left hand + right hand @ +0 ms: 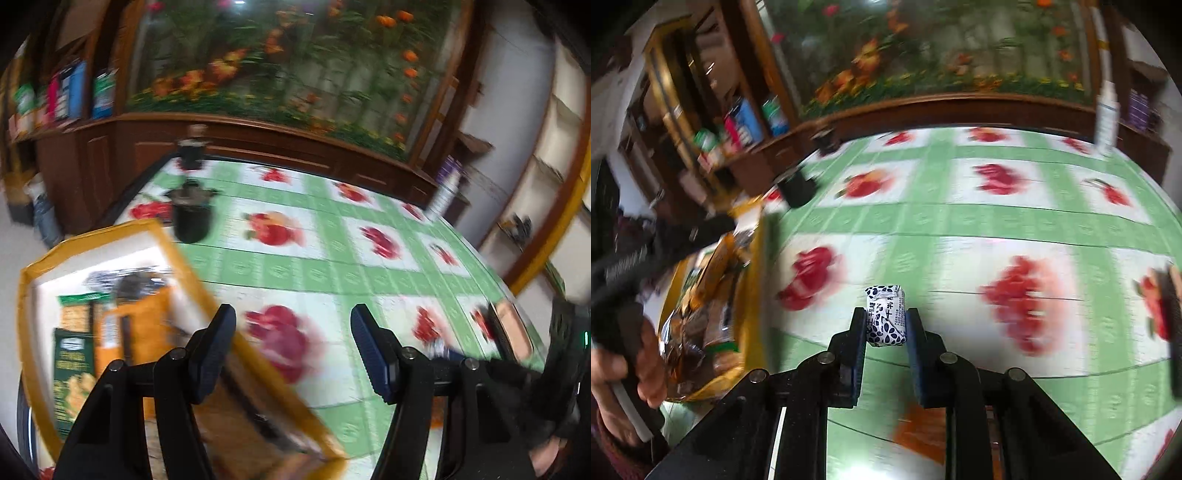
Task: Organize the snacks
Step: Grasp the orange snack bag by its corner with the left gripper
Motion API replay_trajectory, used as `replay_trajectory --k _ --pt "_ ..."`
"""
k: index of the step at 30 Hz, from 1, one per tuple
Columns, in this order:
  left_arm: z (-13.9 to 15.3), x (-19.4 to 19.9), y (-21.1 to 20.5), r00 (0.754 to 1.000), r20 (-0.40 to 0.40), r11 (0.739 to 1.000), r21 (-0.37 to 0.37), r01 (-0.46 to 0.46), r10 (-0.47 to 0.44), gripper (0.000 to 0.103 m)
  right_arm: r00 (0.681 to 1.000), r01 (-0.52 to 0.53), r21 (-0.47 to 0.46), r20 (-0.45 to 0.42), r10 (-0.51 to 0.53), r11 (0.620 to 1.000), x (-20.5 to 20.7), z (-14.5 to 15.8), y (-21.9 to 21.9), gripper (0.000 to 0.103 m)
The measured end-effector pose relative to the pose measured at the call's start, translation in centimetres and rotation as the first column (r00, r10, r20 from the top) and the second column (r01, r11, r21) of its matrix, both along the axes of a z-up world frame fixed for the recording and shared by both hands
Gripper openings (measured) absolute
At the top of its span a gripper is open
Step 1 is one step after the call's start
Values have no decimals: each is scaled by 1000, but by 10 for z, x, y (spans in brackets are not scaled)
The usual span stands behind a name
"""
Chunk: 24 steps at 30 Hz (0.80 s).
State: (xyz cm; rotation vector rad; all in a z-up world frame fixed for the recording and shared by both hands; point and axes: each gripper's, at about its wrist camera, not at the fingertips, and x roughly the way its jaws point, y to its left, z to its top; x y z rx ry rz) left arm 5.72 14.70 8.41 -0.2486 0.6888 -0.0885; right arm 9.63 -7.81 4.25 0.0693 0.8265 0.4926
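Right jaws: closed on the small white candy [886,316] with dark blue print; pads pressed to its two sides, wrapper standing upright between them, top end poking out past the fingertips.
Right gripper [885,325]: at 6 o'clock in the right wrist view, angled down toward the table.
Candy position: held above a white square of the tablecloth, between two red fruit prints at 9 and 3 o'clock of it.
Left jaws: standing apart, nothing between the pads.
Left gripper [293,328]: at 6 o'clock in the left wrist view, over the tablecloth, left finger overlapping the box edge.
Yellow-rimmed box [40,258]: at 8 o'clock of the left gripper, resting on the table; white inside, rim wrapped in yellow tape.
Box contents: green snack packet [72,365] at the near left, orange packet [144,325] beside it, dark wrappers toward the far wall; blurred, labels unreadable.
Hand [620,373]: at 8 o'clock in the right wrist view, wrapped round the handle of the left gripper.
Tablecloth [1015,221]: green grid with white squares and red fruit prints.
Black cup [192,214]: at 11 o'clock of the left gripper, just beyond the far corner of the box.
White bottle [1107,110]: at 1 o'clock of the right gripper, far edge of the table.
Wooden cabinet [258,136]: at 12 o'clock, behind the table, flower picture above.
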Motion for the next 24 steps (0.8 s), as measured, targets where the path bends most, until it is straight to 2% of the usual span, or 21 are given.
replay_trajectory --k 2,5,7,10,12,16,19,21,24 --pt "0 -1 -21 999 4 998 21 52 -52 64 999 44 9 -1 -44 999 1 0 -24 23" --pt "-4 -2 -53 987 -13 988 3 158 -157 64 994 111 28 -21 -110 993 1 -4 -57 23" --pt "-11 -2 -79 968 -37 969 -21 247 -247 64 989 146 46 -35 -145 988 2 -5 -74 22" --pt "-25 0 -116 935 -82 938 -17 345 -345 66 980 196 77 -49 -192 978 2 -3 -99 22" --pt "-38 3 -135 918 -138 928 -20 373 -372 72 975 218 97 -56 -214 971 3 -2 -112 22" --pt "-57 2 -167 883 -218 907 -29 419 -415 75 970 243 136 -65 -236 961 1 2 -127 22" --pt "-62 -4 -183 882 -239 905 33 424 -405 88 968 248 155 -74 -239 956 1 4 -131 22" --pt "-65 -7 -196 887 -242 899 103 426 -393 88 968 247 166 -79 -237 955 1 4 -131 22" --pt "-76 -5 -209 880 -276 886 156 437 -386 89 971 238 174 -83 -226 956 0 4 -129 22"
